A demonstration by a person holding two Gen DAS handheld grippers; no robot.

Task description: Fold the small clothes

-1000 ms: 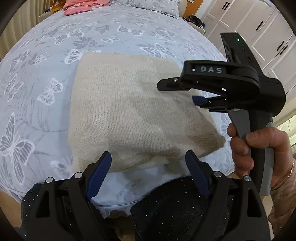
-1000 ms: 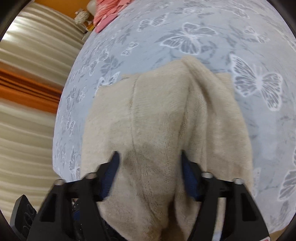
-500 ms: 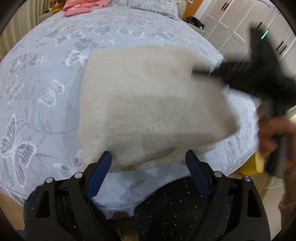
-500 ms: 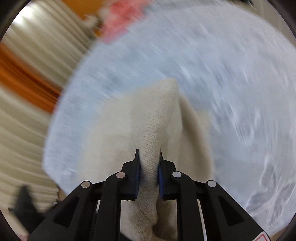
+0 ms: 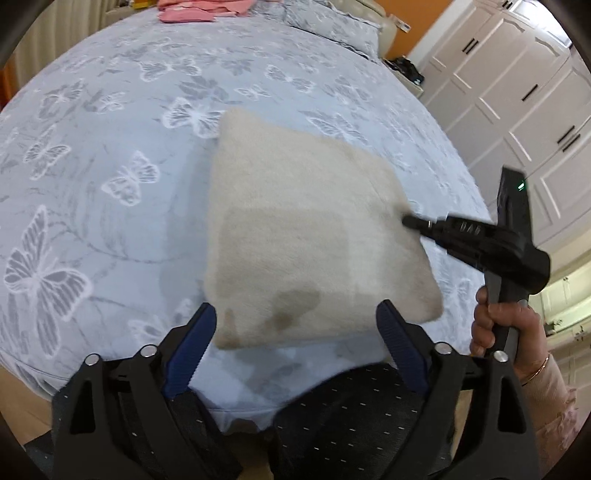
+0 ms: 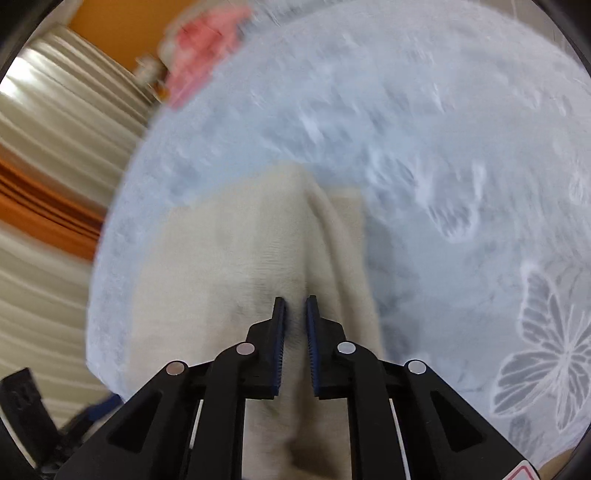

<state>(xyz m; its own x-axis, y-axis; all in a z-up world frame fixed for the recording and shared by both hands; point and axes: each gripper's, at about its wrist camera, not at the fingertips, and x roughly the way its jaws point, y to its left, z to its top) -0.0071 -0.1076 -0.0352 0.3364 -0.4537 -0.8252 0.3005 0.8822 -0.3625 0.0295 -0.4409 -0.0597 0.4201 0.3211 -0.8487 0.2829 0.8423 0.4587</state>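
Note:
A folded cream knit garment [image 5: 306, 236] lies on the butterfly-print bedspread [image 5: 110, 147], near the bed's front edge. My left gripper [image 5: 295, 332] is open and empty, its blue-padded fingers just short of the garment's near edge. My right gripper [image 6: 294, 317] is shut on a ridge of the cream garment [image 6: 229, 258] at its right edge, and shows in the left wrist view [image 5: 410, 221] pinching that edge. The right wrist view is blurred by motion.
A pink garment [image 5: 199, 5] lies at the far end of the bed, also in the right wrist view [image 6: 199, 44]. White wardrobe doors [image 5: 517, 92] stand to the right. Cream and orange curtains [image 6: 48, 177] hang beyond the bed's left side.
My right gripper closed on the garment's right edge and has dragged the garment across the bed, turning it. My left gripper stayed open.

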